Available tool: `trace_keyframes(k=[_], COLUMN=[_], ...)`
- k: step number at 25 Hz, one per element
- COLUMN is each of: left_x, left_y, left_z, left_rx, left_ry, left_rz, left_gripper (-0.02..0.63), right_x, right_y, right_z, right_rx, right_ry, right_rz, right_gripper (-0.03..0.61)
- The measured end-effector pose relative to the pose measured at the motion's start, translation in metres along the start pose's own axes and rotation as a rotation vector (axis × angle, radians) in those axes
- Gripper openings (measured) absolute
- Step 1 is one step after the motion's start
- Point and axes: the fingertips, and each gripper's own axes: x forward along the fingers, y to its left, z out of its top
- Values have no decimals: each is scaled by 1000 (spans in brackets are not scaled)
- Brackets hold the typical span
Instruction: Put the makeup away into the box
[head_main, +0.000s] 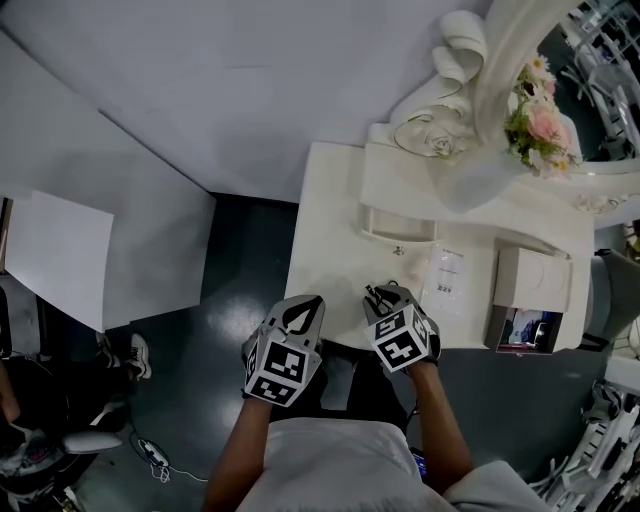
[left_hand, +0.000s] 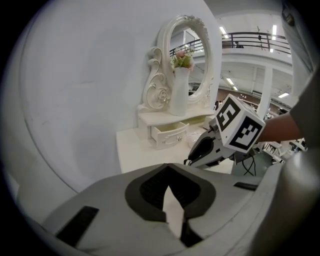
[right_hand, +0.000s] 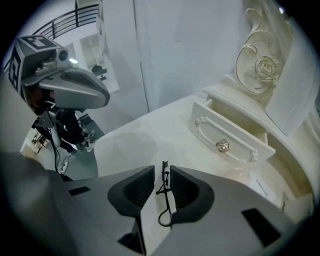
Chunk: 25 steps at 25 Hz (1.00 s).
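A white box (head_main: 532, 277) lies on the white dressing table (head_main: 330, 220) at the right, its open end (head_main: 526, 329) towards me. A clear packet with a label (head_main: 446, 274) lies left of it, below the open drawer (head_main: 398, 224) (right_hand: 227, 141). My left gripper (head_main: 308, 303) (left_hand: 168, 171) hangs shut and empty off the table's near left corner. My right gripper (head_main: 380, 293) (right_hand: 162, 169) is over the table's front edge, pointing steeply down. Its jaws stand slightly apart. A thin black wire-like piece with a loop (right_hand: 165, 195) stands in the gap by one pad, with a gap on its other side.
An oval mirror (left_hand: 192, 60) and a white vase of flowers (head_main: 540, 120) (left_hand: 180, 90) stand at the table's back. Dark floor lies left of the table, with a person's shoes (head_main: 128, 355) and cables (head_main: 155, 455). A white wall panel (head_main: 150, 200) runs along the left.
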Motion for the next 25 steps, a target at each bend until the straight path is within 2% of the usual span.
trace_keyframes(k=[7,13,18,25], left_x=[-5,-13,-18,-28], left_y=[4,10,14,17], left_z=[-9,-11,-11,1], left_rx=[4,8,19,48], left_ry=[6,0,-10,-45], left_rz=[-4,-2,0,-15], left_gripper=[6,6,6,6], right_x=[10,12,11,-15], right_y=[-8,-8,-5,-3], right_z=[-9,-11,-10,-2], right_rx=[-8,-51,-72,-50], right_ry=[45,58,70,36], right_rz=[-61,-116,-132,-183], right_gripper=[87,39,34,34])
